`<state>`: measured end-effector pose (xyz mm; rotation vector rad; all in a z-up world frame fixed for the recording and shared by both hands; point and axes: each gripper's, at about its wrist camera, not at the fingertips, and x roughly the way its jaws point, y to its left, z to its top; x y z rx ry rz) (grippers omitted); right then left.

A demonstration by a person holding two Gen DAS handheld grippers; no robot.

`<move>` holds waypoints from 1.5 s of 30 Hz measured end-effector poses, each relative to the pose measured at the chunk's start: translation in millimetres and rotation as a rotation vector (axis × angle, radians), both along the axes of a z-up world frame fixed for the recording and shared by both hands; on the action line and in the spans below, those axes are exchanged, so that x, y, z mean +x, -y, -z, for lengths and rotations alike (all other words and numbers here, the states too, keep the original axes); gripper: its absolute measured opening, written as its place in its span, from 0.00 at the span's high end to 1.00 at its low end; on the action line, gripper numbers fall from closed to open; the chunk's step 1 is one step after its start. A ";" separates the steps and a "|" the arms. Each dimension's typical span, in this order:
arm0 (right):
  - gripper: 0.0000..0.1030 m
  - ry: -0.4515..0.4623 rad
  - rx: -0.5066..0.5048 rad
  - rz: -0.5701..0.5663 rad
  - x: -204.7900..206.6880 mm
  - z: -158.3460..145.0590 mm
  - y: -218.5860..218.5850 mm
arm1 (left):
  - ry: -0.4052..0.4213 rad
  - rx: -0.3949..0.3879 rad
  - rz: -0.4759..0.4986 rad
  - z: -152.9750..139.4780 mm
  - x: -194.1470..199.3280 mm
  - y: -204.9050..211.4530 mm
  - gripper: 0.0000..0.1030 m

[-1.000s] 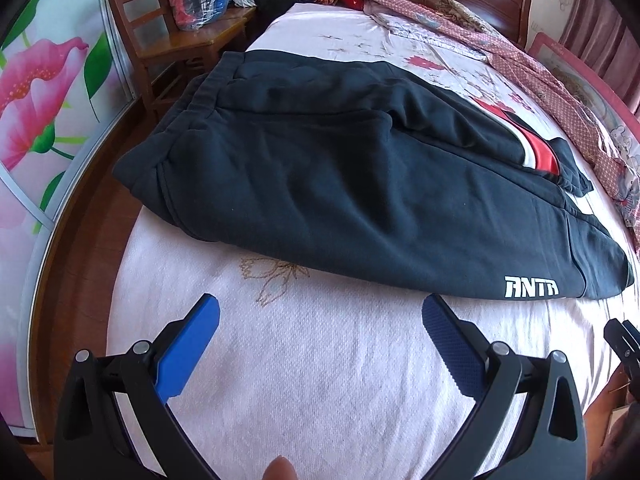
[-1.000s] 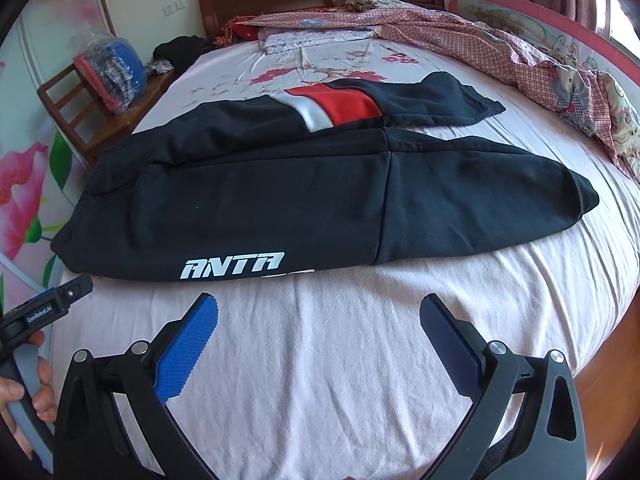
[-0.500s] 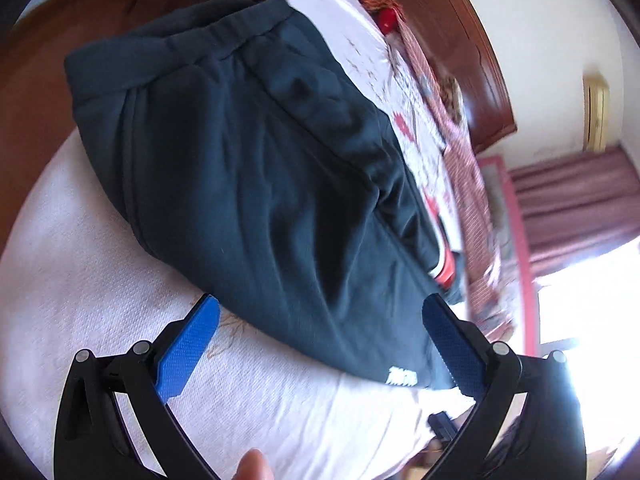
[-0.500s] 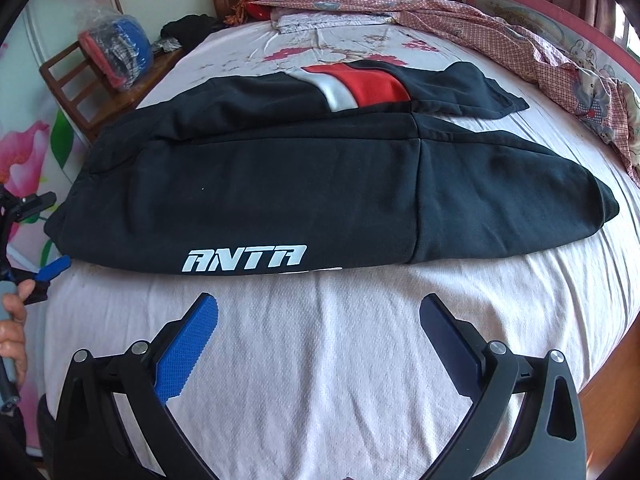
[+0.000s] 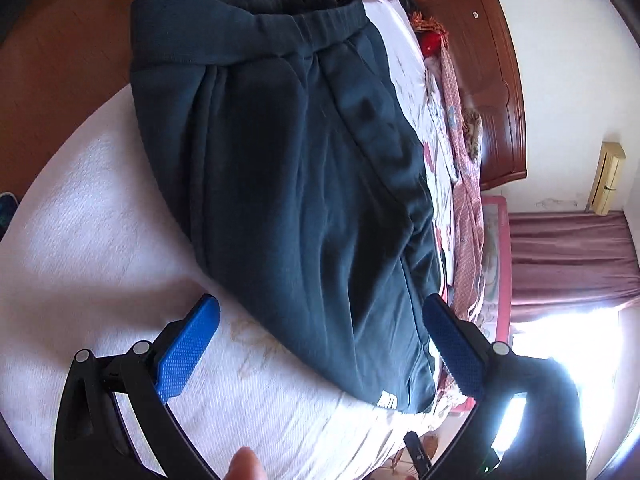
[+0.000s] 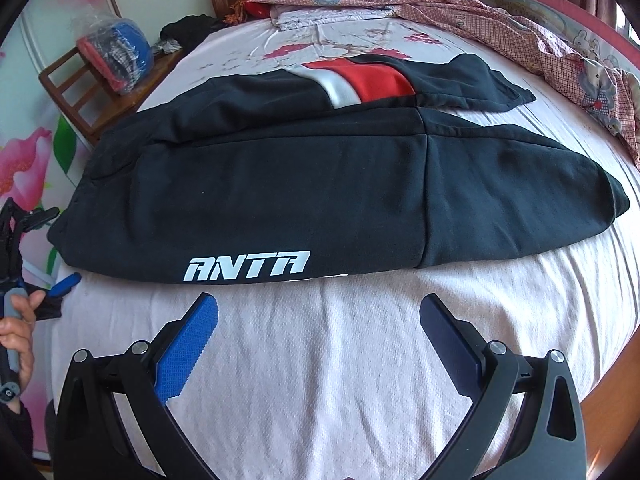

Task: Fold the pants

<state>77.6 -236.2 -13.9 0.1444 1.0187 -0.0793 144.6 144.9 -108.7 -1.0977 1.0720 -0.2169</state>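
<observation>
Lying across the pink bed sheet, the dark pants stretch crosswise, one leg stacked roughly on the other, with the white ANTA logo at the pants' near edge. Both tools are empty: the left gripper is spread wide and hangs over the pants near the waistband, rolled sideways, while the right gripper is also spread wide on the near side of the logo, above bare sheet. Neither touches the fabric.

Risks from here, as I judge them:
- the far leg with the red and grey panel sits askew beyond the near leg, so folding now would likely lock that offset in
- thick fleece may let a pinch catch only the top layer, leaving the lower leg behind
- the tilted left tool could bite the waistband unevenly and bunch it
- the cuff end is well apart from both grippers, so it may drag and crumple on the sheet
</observation>
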 end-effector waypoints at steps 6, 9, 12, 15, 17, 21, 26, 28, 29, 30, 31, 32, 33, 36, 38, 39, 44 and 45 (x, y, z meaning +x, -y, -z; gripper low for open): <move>0.03 0.005 -0.005 0.010 -1.4 -3.1 4.4 | 0.030 0.032 -0.019 -4.3 17.4 4.3 0.02; 0.03 0.002 0.007 0.026 -2.1 -2.9 10.0 | 0.032 0.031 -0.034 -5.4 25.4 2.9 0.02; 0.03 -0.004 0.020 0.051 -3.0 -0.1 20.5 | 0.032 0.049 -0.038 -6.3 31.3 3.5 0.02; 0.03 -0.021 0.044 0.104 -4.4 5.4 40.6 | 0.043 0.149 -0.005 -10.4 34.1 7.3 0.15; 0.03 -0.023 0.057 0.146 -8.0 7.8 60.2 | 0.040 0.238 0.026 -15.4 36.1 11.1 0.32; 0.03 -0.010 0.146 0.277 -18.7 9.4 120.1 | 0.028 0.301 0.034 -15.0 37.2 5.2 0.65; 0.03 0.054 0.470 0.503 -37.5 21.2 215.8 | 0.019 0.300 0.029 -8.7 32.1 -6.1 0.75; 0.03 0.089 0.554 0.581 -43.4 27.5 242.5 | 0.023 0.316 0.033 -9.7 35.1 -5.1 0.79; 0.03 0.101 0.598 0.597 -44.1 31.5 253.3 | 0.021 0.323 0.034 -9.3 37.3 -5.3 0.82; 0.03 0.118 0.640 0.613 -44.5 34.7 261.0 | 0.021 0.323 0.034 -9.3 38.5 -4.0 0.84; 0.03 0.136 0.679 0.638 -45.5 38.7 268.9 | 0.023 0.320 0.034 -9.2 35.9 -4.4 0.85; 0.03 0.140 0.710 0.652 -44.0 42.5 275.0 | 0.022 0.316 0.035 -9.2 36.3 -3.6 0.86; 0.03 0.136 0.736 0.667 -42.8 46.4 279.6 | 0.022 0.313 0.035 -9.1 36.2 -4.4 0.88; 0.03 0.176 0.797 0.664 -36.9 51.2 285.2 | 0.022 0.307 0.032 -9.0 35.5 -2.6 0.89; 0.03 0.195 0.804 0.657 -31.6 50.2 284.0 | 0.022 0.314 0.036 -10.0 35.1 -2.0 0.89; 0.03 0.194 0.800 0.651 -28.0 49.8 282.8 | 0.023 0.318 0.038 -11.0 34.5 -1.5 0.89; 0.04 0.233 0.837 0.628 -19.0 53.3 284.3 | 0.023 0.329 0.041 -12.6 34.8 0.7 0.89; 0.04 0.233 0.835 0.629 -18.0 53.9 284.7 | 0.021 0.330 0.042 -12.5 34.9 0.6 0.89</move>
